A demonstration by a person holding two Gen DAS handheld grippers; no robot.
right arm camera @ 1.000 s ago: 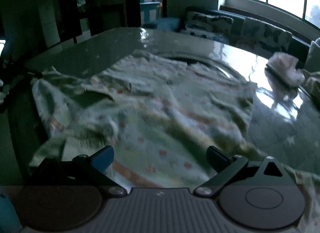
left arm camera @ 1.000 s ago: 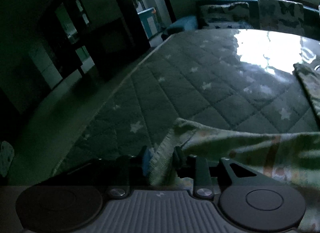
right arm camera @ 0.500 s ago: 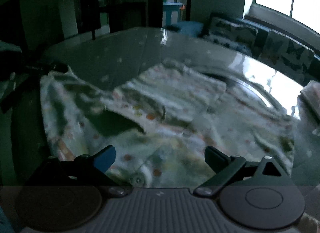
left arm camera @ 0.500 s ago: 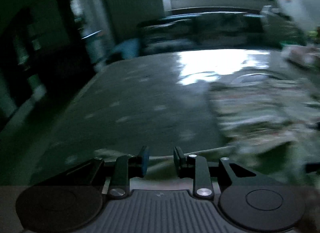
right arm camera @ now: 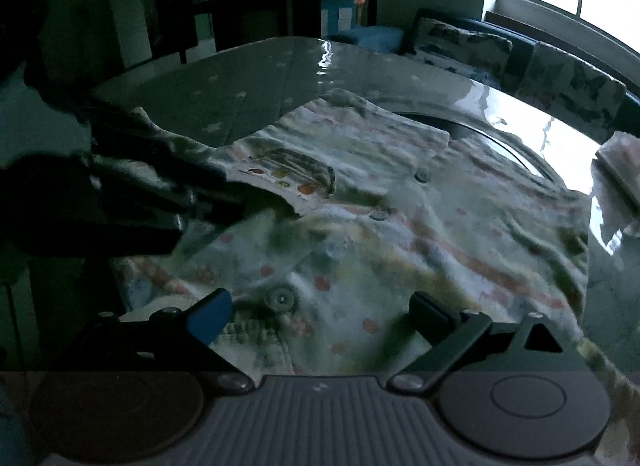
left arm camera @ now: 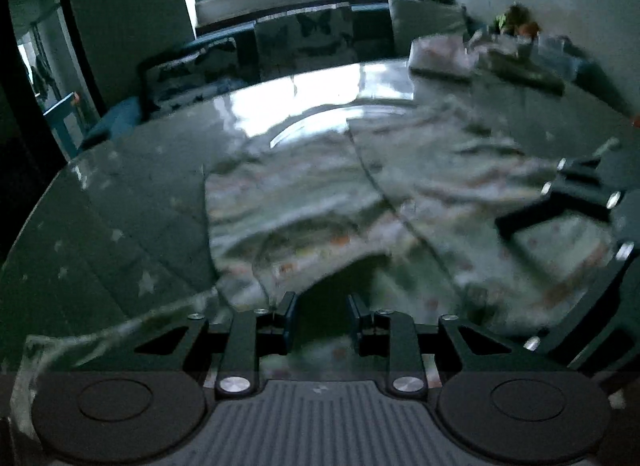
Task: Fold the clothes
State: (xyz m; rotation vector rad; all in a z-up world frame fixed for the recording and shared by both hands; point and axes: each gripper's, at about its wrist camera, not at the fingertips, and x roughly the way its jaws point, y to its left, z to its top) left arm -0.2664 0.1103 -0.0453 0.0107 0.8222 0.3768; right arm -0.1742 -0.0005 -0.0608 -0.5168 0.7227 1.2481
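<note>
A pale child's garment (right arm camera: 400,201) with small coloured prints and buttons lies spread and rumpled on the glossy table (right arm camera: 248,77). In the left wrist view the garment (left arm camera: 320,201) lies ahead, one flap folded over. My left gripper (left arm camera: 322,308) hovers over its near edge with jaws a small gap apart and nothing between them. My right gripper (right arm camera: 320,308) is wide open above the garment's near part and shows at the right of the left wrist view (left arm camera: 580,201). The left gripper shows dark at the left of the right wrist view (right arm camera: 120,201).
The table (left arm camera: 120,201) has a star-patterned cover under a shiny sheet. Other folded or bunched clothes (left arm camera: 472,53) sit at its far side. A bench with butterfly-print cushions (left arm camera: 304,37) stands behind, under a window. A white cloth (right arm camera: 620,161) lies at the right edge.
My left gripper let go of the garment edge it pinched a second ago and swung right, now facing the spread garment. My right gripper stayed open and moved closer over the garment.
</note>
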